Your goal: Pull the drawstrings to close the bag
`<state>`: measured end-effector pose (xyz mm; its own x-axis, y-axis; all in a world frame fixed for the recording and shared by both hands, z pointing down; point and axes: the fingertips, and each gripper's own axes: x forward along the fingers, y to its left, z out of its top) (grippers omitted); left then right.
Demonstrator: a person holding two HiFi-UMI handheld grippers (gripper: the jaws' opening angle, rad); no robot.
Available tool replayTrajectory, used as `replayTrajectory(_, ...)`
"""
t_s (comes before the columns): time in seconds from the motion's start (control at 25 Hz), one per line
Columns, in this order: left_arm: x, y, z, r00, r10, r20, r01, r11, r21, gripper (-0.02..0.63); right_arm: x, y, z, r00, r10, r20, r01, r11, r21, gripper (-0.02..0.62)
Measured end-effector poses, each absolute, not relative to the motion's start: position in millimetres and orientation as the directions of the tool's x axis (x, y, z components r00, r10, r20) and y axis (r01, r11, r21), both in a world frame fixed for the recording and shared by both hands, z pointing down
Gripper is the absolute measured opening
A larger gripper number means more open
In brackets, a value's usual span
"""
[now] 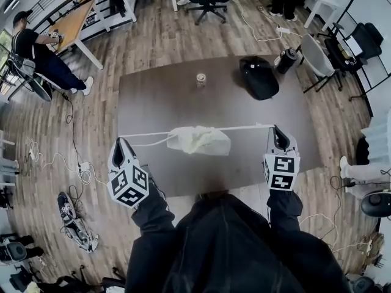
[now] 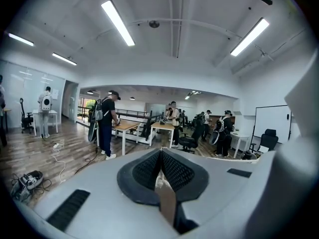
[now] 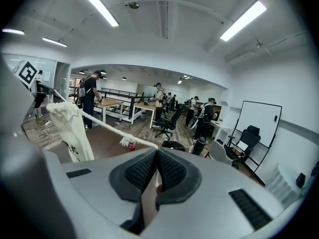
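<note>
Crosswise, drawstrings (image 1: 244, 127) taut left-right; bag (image 1: 198, 140) lengthwise downward.

The bag (image 1: 200, 140) is soft, crumpled cream cloth; its drawstrings (image 1: 244, 127) are white cord; the counter (image 1: 171, 96) looks matt grey-brown; the floor (image 1: 153, 41) is wood plank; the jaws carry black, ribbed pads (image 3: 172, 171).

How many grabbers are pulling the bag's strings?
2. The left gripper grips the left drawstring, left of the white bag; the right gripper grips the right drawstring, on the bag's other side. No others seem hidden.
</note>
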<state>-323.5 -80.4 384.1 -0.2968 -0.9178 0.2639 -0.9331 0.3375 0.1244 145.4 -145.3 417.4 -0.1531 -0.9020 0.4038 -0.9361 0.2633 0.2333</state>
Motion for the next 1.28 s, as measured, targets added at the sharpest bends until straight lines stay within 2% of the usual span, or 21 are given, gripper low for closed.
replayTrajectory(0.48, -331.7, -76.8, 398.2, -0.318, -0.900, 0.298, -0.919, 0.370, 0.137, 0.037, 181.9, -142.6, 435.8, -0.073, -0.891, 0.448, -0.965, 0.177, 0.194, 0.029)
replayTrajectory(1.28, -238.9, -140.4, 527.8, 0.035, -0.829, 0.558, -0.981, 0.077, 0.176, 0.037, 167.9, -192.6, 510.3, -0.161, -0.805, 0.571, -0.959, 0.264, 0.101, 0.029)
